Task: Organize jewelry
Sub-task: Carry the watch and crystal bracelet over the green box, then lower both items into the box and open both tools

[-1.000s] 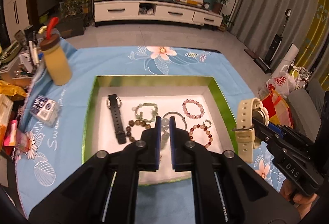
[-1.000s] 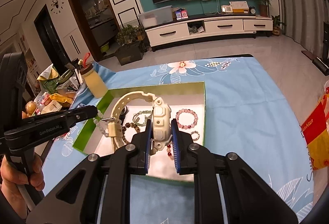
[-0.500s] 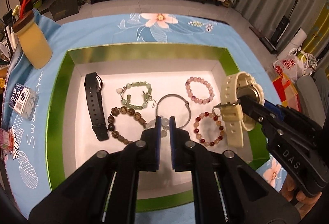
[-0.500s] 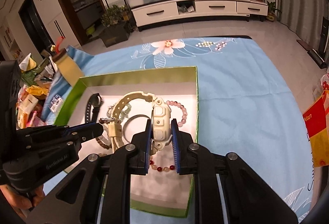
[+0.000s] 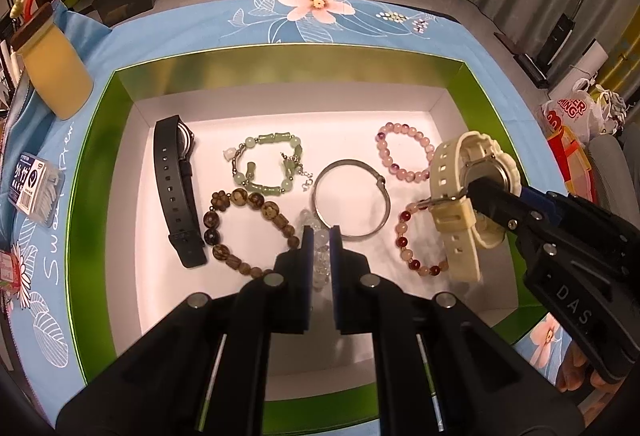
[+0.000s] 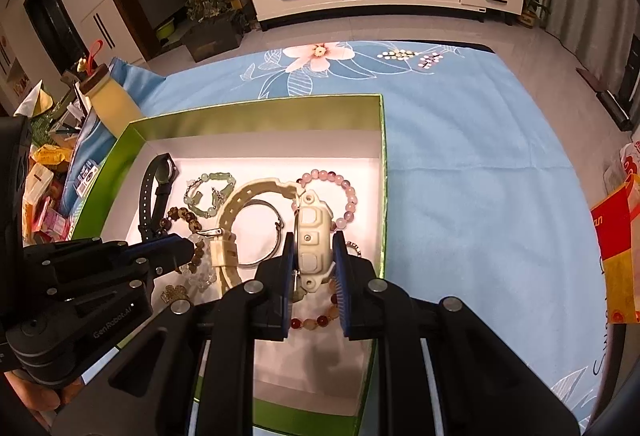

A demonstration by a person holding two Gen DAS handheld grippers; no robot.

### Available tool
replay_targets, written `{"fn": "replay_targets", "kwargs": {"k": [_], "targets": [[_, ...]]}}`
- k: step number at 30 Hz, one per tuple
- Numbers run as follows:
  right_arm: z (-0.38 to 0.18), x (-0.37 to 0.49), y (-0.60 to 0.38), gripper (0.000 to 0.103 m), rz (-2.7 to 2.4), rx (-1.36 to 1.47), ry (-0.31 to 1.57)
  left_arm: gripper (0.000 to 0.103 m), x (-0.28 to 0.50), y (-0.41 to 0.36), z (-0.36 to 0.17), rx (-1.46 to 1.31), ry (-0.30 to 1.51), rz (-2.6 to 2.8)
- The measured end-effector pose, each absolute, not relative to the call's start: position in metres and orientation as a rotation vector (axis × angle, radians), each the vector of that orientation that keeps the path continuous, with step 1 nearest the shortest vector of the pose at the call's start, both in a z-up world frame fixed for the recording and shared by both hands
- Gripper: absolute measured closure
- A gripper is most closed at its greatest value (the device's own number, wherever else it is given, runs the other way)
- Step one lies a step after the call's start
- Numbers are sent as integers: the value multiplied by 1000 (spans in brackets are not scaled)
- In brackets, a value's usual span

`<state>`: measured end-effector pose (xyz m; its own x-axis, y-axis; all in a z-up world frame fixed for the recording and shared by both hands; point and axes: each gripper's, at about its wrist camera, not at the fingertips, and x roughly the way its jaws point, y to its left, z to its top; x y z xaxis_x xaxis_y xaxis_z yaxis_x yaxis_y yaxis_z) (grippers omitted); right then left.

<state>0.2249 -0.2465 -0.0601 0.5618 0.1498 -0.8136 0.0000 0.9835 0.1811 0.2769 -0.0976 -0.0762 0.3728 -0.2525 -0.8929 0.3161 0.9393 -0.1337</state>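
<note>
A green box (image 5: 280,66) with a white floor holds a black watch (image 5: 178,188), a green jade bracelet (image 5: 266,168), a brown bead bracelet (image 5: 244,220), a silver bangle (image 5: 352,202), a pink bead bracelet (image 5: 404,156) and a red bead bracelet (image 5: 412,248). My left gripper (image 5: 321,240) is shut on a clear bead bracelet (image 5: 320,256), low over the box floor. My right gripper (image 6: 314,256) is shut on a cream watch (image 6: 312,232), held over the box's right side; the cream watch (image 5: 460,204) hangs above the red bracelet.
The box sits on a blue flowered cloth (image 6: 460,164). A yellow jar (image 5: 56,76) and a small white packet (image 5: 36,188) stand left of the box. Clutter (image 6: 44,180) lies at the table's left edge. A red bag (image 6: 616,236) is on the right.
Both grippers have moved forward and down into the box. The cream watch has come in over the red bracelet, and the clear beads have sunk toward the box floor.
</note>
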Motion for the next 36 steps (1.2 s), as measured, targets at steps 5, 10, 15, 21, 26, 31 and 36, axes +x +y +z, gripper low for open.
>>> {"fn": "replay_targets", "kwargs": {"k": [5, 10, 15, 21, 26, 31, 36], "targets": [[-62, 227, -241, 85, 93, 150, 990, 95, 277, -96, -78, 69, 1143, -357], [-60, 228, -241, 85, 92, 164, 991, 95, 276, -93, -79, 68, 1153, -351], [-51, 225, -240, 85, 97, 156, 973, 95, 274, -91, -76, 70, 1151, -344], [-45, 220, -240, 85, 99, 154, 966, 87, 270, -86, -69, 83, 1131, -331], [-41, 215, -242, 83, 107, 154, 978, 44, 266, -81, -61, 94, 1122, -323], [-32, 209, -241, 48, 105, 130, 1003, 12, 261, -75, -47, 129, 1137, -280], [-17, 202, -240, 16, 107, 105, 1057, 2, 256, -66, -23, 165, 1139, -230]]}}
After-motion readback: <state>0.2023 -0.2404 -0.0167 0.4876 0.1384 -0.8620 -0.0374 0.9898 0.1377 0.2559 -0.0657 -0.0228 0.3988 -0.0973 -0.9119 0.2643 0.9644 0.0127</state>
